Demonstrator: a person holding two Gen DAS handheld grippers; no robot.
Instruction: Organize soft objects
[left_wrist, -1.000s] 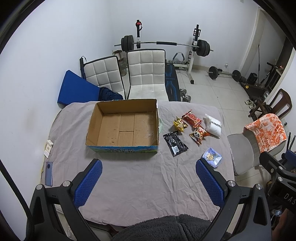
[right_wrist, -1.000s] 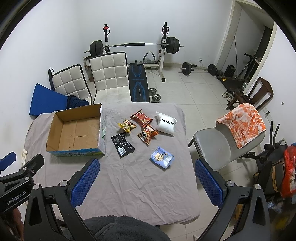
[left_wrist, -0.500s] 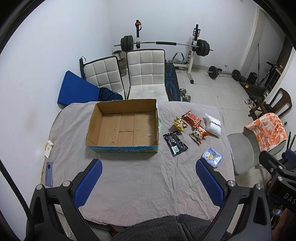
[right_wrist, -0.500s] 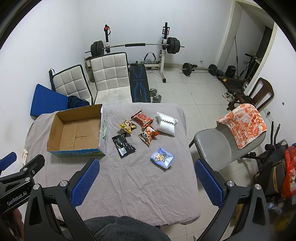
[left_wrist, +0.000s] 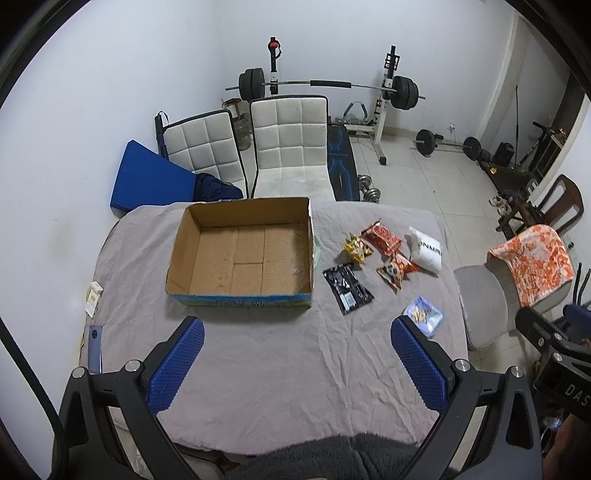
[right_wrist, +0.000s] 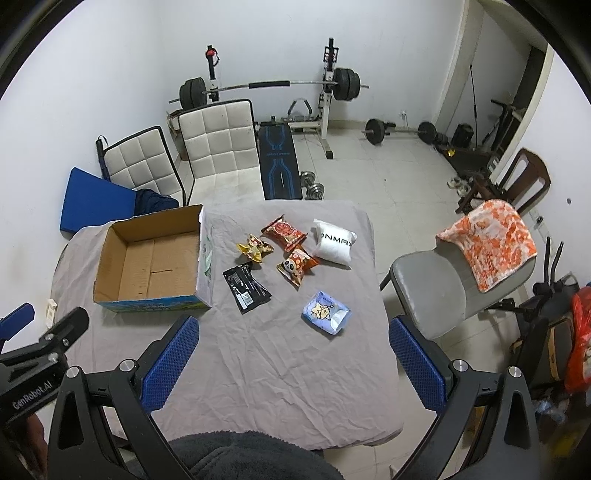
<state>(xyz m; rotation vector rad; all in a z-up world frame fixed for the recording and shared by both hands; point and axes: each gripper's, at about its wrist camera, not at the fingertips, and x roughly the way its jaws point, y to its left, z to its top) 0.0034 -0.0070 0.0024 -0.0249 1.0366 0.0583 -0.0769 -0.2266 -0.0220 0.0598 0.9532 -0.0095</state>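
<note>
1. Left wrist view: the left tool (left_wrist: 295, 354) hangs high above the near edge of the table (left_wrist: 258, 369), fingers wide apart and holding nothing.
2. The cardboard box (left_wrist: 242, 251) sits open-topped on the table's left half and looks empty (probably the receptacle for the packets).
3. The soft packets lie loose to the right of the box, none touching it: black sachet (left_wrist: 347, 288), yellow wrapper (left_wrist: 357, 248), red snack bag (left_wrist: 382, 235), panda bag (left_wrist: 397, 271), white pillow pack (left_wrist: 426, 251), blue pouch (left_wrist: 424, 315).
4. Right wrist view: the right tool (right_wrist: 293, 360) is likewise spread and unloaded, hanging over the table's near right part, nearer the packets than the box.
5. The blue pouch (right_wrist: 325, 312) lies closest to it (a likely first pick); no packet is in the box yet.
</note>
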